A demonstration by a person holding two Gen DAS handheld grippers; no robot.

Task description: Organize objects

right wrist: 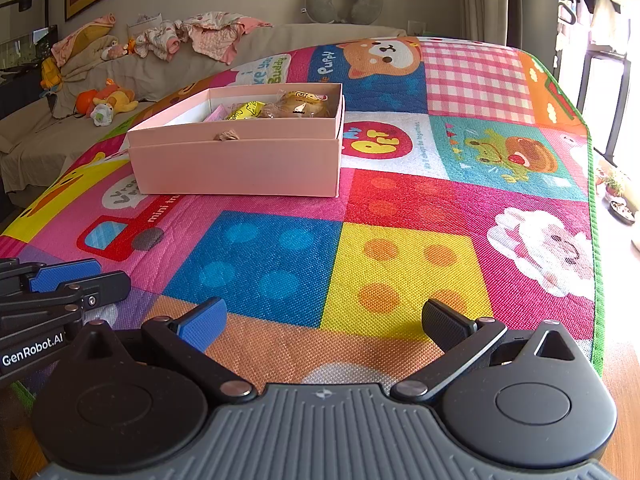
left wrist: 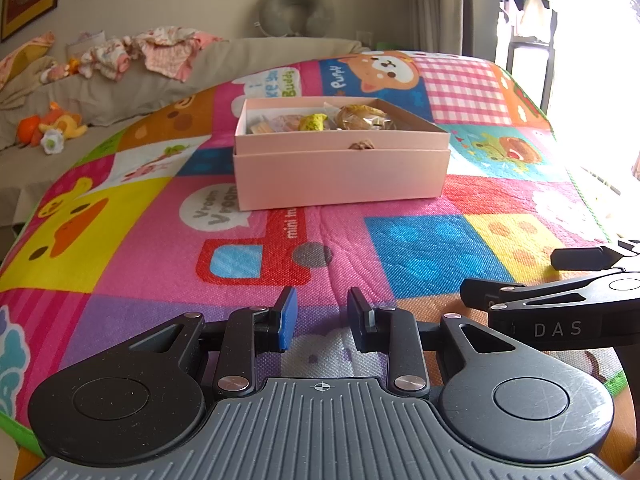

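A pink cardboard box (left wrist: 340,172) sits on the colourful play mat (left wrist: 420,256), its tray resting in its lid. Inside lie wrapped snacks: a round brown pastry (left wrist: 362,116) and a yellow packet (left wrist: 312,122). The box also shows in the right wrist view (right wrist: 240,168) with the pastry (right wrist: 300,104) and yellow packet (right wrist: 244,110). My left gripper (left wrist: 322,316) is low over the mat's near edge, well short of the box, jaws partly open and empty. My right gripper (right wrist: 324,320) is wide open and empty, beside the left one.
A beige sofa (left wrist: 120,92) behind the mat carries crumpled clothes (left wrist: 160,48), plush toys (left wrist: 52,124) and a grey neck pillow (left wrist: 296,12). Wooden floor (right wrist: 624,384) lies right of the mat's green edge. Potted plants (right wrist: 620,196) stand by the bright window.
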